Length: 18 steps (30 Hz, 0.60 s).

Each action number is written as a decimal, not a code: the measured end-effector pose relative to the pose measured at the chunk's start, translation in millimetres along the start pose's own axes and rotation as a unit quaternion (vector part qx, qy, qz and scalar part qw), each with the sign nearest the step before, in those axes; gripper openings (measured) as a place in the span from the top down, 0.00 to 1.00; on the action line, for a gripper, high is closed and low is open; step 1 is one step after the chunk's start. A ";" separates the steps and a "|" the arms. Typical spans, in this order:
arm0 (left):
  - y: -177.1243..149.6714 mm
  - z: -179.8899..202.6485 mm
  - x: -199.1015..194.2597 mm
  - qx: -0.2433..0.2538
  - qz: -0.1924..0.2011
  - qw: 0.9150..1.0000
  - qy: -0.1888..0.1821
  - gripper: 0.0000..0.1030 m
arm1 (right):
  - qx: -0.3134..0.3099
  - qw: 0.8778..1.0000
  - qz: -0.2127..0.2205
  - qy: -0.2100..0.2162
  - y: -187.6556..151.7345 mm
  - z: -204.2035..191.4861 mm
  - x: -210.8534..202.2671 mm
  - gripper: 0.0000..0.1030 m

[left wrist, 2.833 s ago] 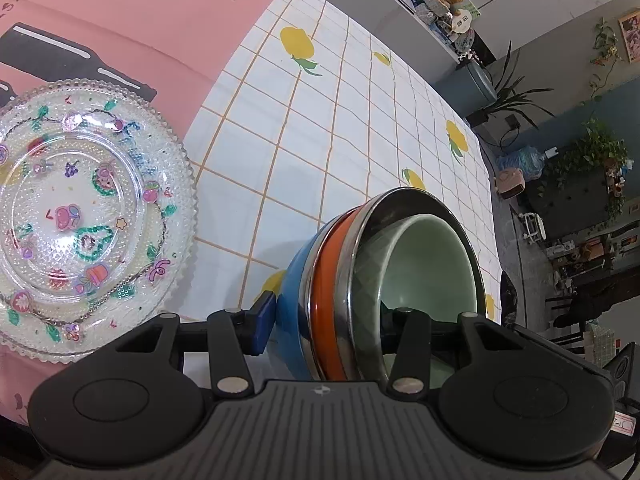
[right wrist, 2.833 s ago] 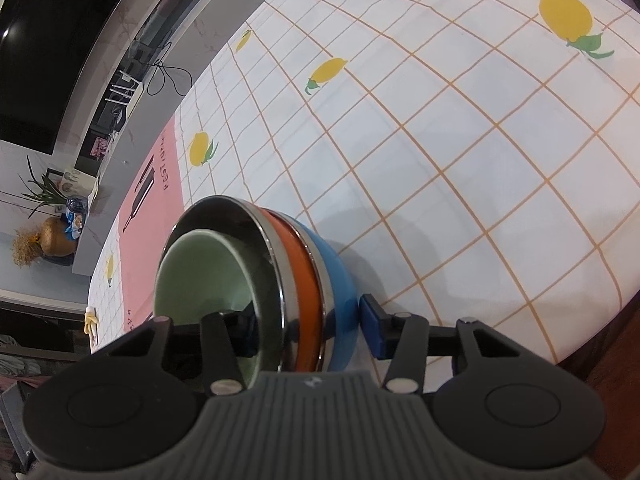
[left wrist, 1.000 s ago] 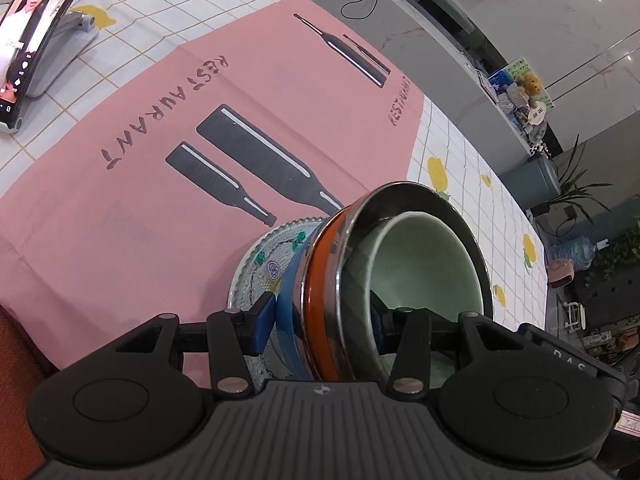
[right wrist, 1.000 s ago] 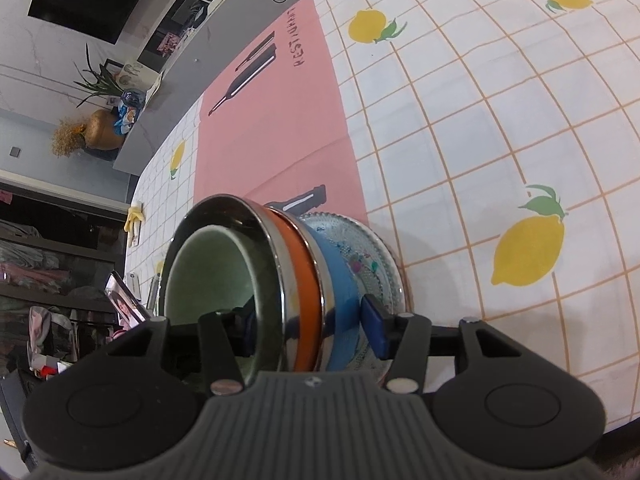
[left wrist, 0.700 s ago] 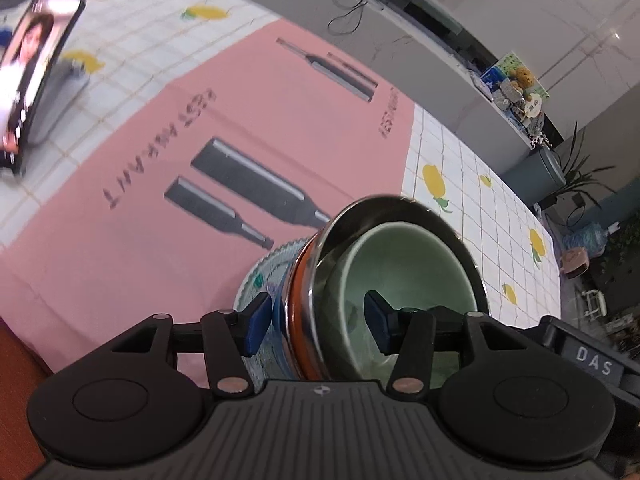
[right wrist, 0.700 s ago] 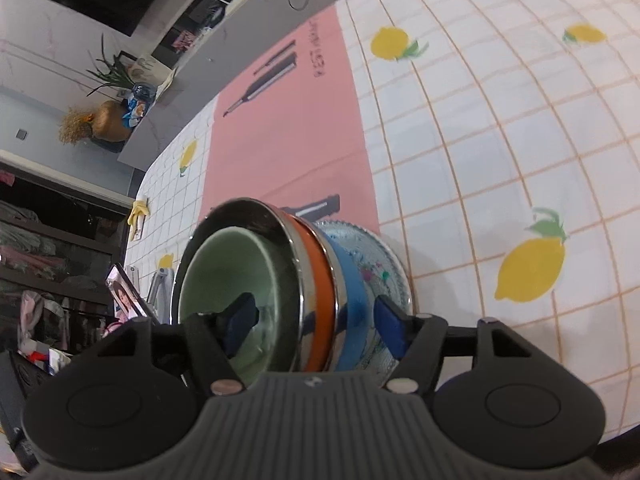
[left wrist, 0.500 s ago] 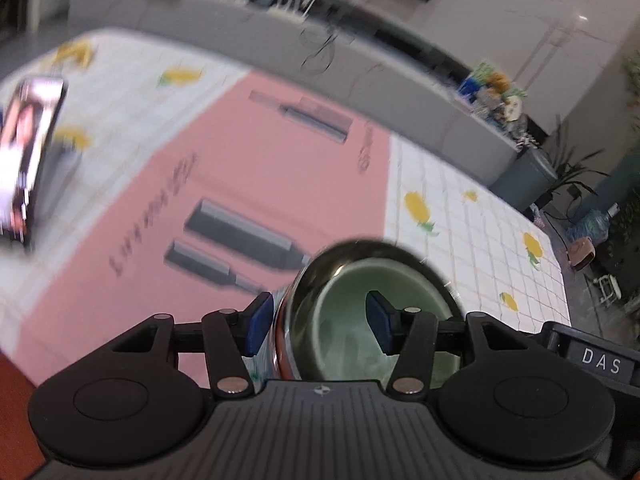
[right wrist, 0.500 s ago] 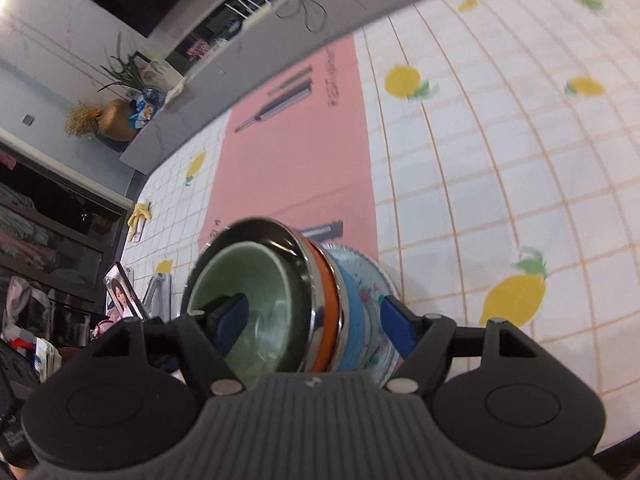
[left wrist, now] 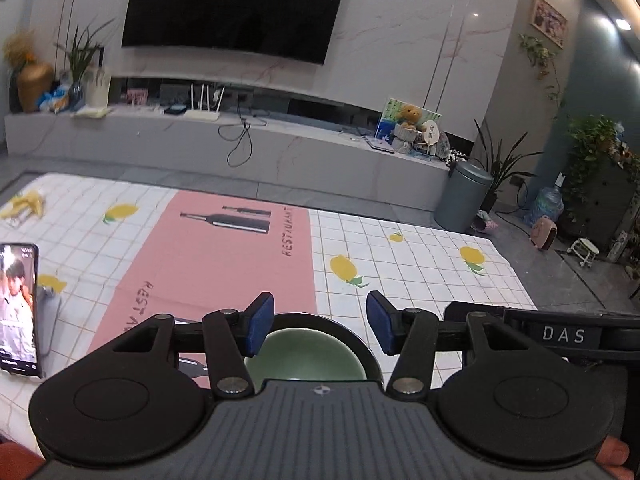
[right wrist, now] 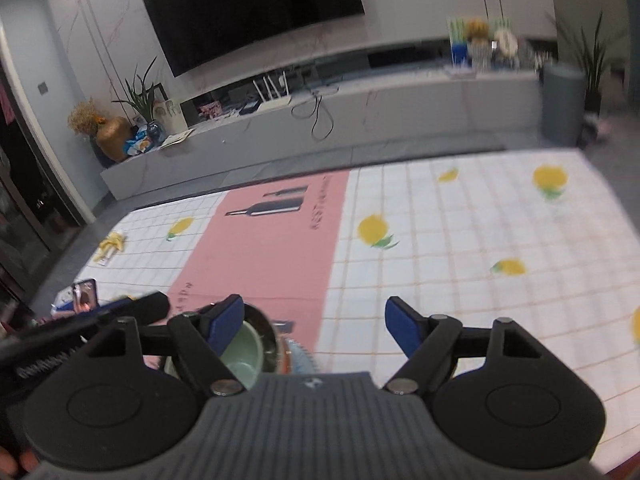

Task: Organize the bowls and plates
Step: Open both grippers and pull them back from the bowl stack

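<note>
The stack of bowls sits low in both views, under the grippers. In the left wrist view I see the pale green bowl (left wrist: 304, 360) inside a steel rim. The right wrist view shows the green bowl (right wrist: 244, 350), an orange bowl's edge (right wrist: 283, 356) and the glass plate (right wrist: 302, 358) beneath. My left gripper (left wrist: 320, 324) is open above the stack, its pads apart from the bowls. My right gripper (right wrist: 316, 326) hangs above and right of the stack, jaws opening, nothing between them. Each gripper's black body shows at the edge of the other's view.
The stack rests on a pink placemat (left wrist: 224, 260) on the lemon-print tablecloth (left wrist: 420, 264). A lit phone on a stand (left wrist: 18, 308) is at the table's left edge, with a banana peel (right wrist: 112, 242) farther back. A grey bin (left wrist: 462, 192) stands beyond the table.
Both grippers have opened, let go of the bowl stack and risen, rolling level. The stack now stands upright on the glass plate, low in both views.
</note>
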<state>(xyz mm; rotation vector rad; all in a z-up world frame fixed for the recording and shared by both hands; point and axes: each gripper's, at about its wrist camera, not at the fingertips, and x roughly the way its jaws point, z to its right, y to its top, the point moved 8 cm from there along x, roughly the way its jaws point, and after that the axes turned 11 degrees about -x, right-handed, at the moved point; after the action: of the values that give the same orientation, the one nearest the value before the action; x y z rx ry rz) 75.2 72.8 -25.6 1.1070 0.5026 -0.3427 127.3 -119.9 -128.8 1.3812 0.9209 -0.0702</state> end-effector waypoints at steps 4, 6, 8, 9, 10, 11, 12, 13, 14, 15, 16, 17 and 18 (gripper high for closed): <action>-11.9 12.4 -11.0 0.032 0.002 0.999 -0.013 0.41 | -0.025 0.999 0.005 -0.023 -9.6 8.5 -16.6 0.23; -18.1 16.3 -17.1 0.045 0.014 0.999 -0.011 0.41 | -0.035 0.999 0.005 -0.030 -16.3 11.0 -22.5 0.23; -25.9 22.9 -22.4 0.067 0.021 0.997 -0.010 0.41 | -0.043 0.998 0.005 -0.038 -23.4 12.9 -26.4 0.22; -29.8 27.3 -24.3 0.080 0.022 0.996 -0.014 0.41 | -0.046 0.998 0.005 -0.044 -27.2 14.6 -28.7 0.21; -34.7 30.9 -26.1 0.093 0.023 0.995 -0.018 0.41 | -0.049 0.997 0.007 -0.051 -31.3 16.3 -31.0 0.20; -39.1 33.6 -27.6 0.103 0.024 0.994 -0.018 0.41 | -0.054 0.997 0.007 -0.060 -35.4 18.0 -33.0 0.19; -43.1 35.4 -28.3 0.111 0.025 0.993 -0.017 0.41 | -0.059 0.996 0.006 -0.067 -39.8 18.9 -34.5 0.19; -47.2 36.2 -28.6 0.120 0.024 0.992 -0.011 0.40 | -0.061 0.995 0.004 -0.073 -45.5 19.3 -36.6 0.18; -50.3 36.3 -28.7 0.124 0.026 0.992 -0.001 0.39 | -0.061 0.995 0.001 -0.077 -51.0 19.8 -38.0 0.18; -53.5 34.6 -28.9 0.125 0.028 0.992 0.010 0.38 | -0.061 0.995 -0.003 -0.078 -55.9 19.7 -38.8 0.17; -56.7 32.9 -29.5 0.128 0.028 0.991 0.019 0.36 | -0.059 0.995 -0.006 -0.079 -61.0 19.7 -39.3 0.16; -59.1 31.7 -29.3 0.130 0.029 0.991 0.024 0.32 | -0.058 0.995 -0.009 -0.080 -66.3 19.6 -40.2 0.13; -61.8 31.1 -28.9 0.131 0.029 0.991 0.028 0.31 | -0.057 0.995 -0.009 -0.083 -70.9 19.5 -40.7 0.11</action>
<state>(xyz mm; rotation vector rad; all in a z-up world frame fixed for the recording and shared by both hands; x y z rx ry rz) 26.6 19.5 -45.8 1.3855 0.4827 -0.3344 71.8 -172.6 -163.4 1.2422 0.7879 -0.1423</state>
